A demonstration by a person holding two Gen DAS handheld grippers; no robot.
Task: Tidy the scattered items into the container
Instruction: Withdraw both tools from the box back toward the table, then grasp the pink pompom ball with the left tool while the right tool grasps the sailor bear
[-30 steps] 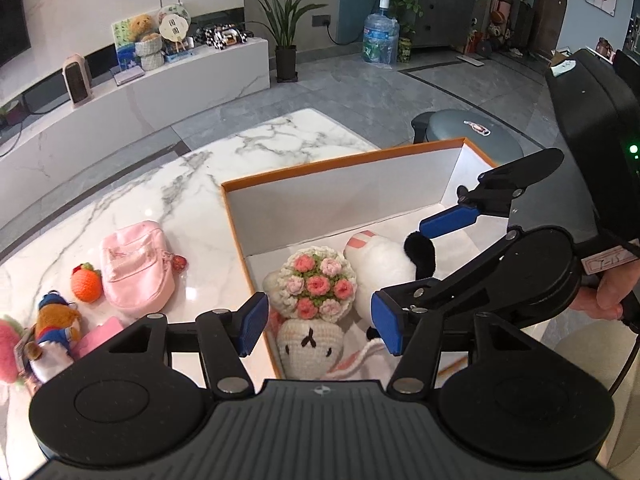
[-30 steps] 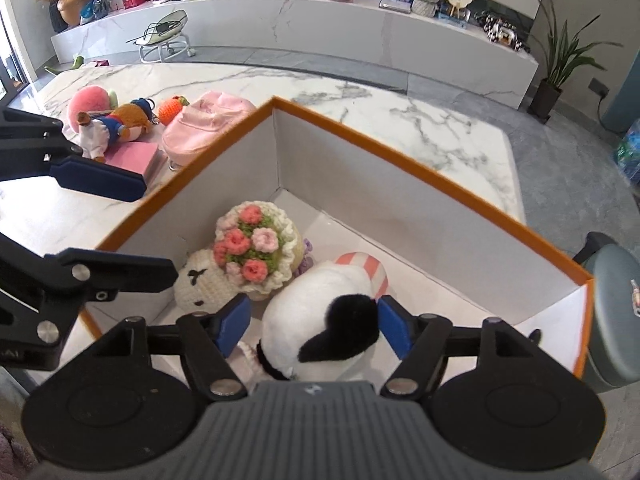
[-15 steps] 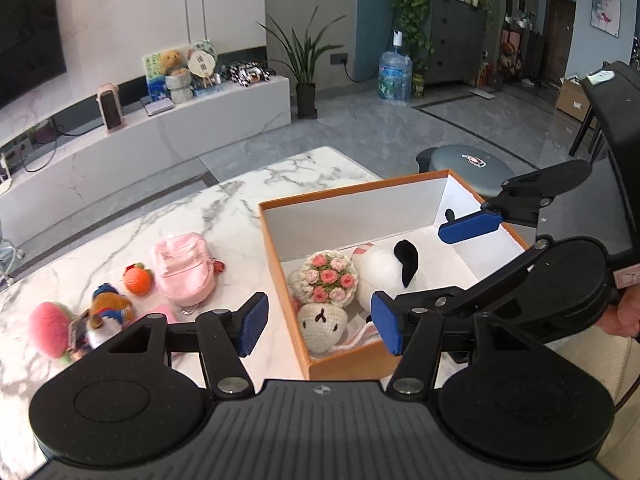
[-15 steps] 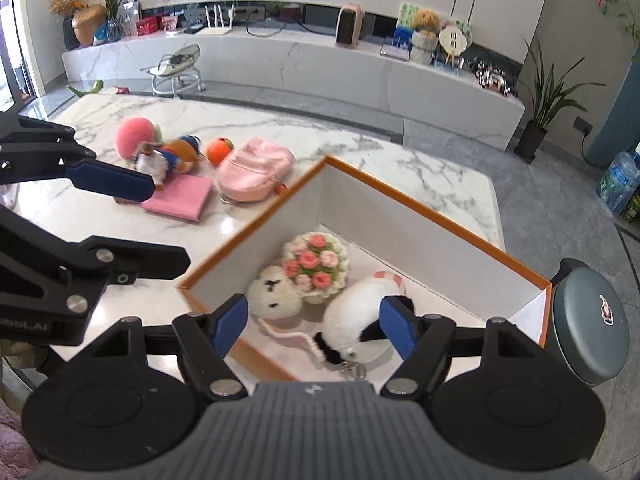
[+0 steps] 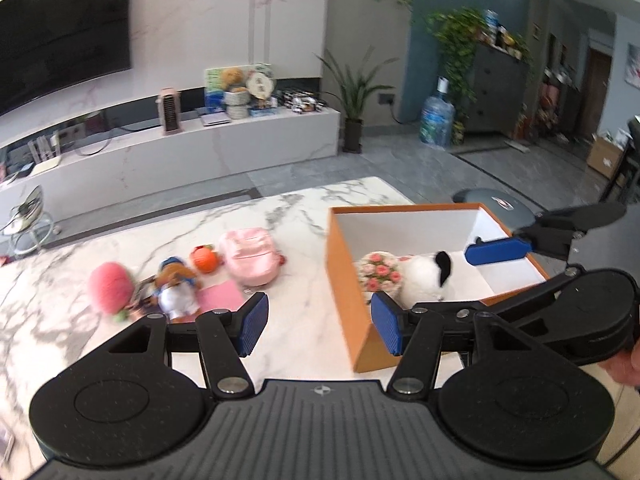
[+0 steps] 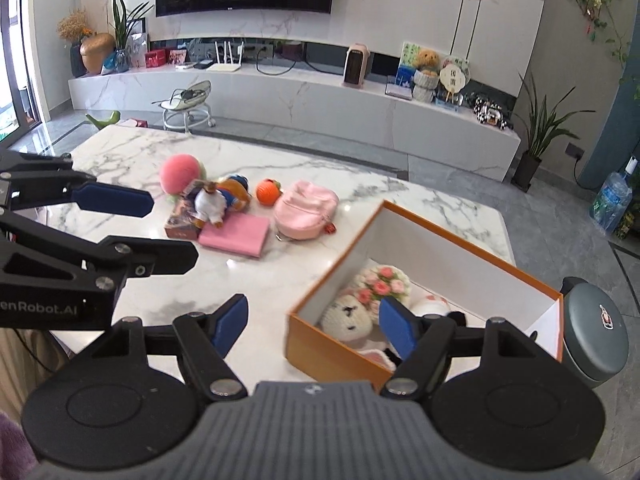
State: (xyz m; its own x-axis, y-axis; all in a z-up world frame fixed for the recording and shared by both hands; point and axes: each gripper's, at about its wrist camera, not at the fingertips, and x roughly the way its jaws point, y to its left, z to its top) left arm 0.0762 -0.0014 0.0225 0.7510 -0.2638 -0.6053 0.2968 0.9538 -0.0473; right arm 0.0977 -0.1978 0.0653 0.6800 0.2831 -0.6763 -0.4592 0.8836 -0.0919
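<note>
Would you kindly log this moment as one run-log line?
left hand-held gripper: open, empty | right hand-held gripper: open, empty | orange box: three plush toys inside | pink backpack: on table

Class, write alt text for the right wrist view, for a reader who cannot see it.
An open, empty right gripper hangs over a marble table beside an orange box holding a crochet bouquet and plush toys. A pink pouch, orange toy, pink notebook, duck doll and pink ball remain outside.
</note>
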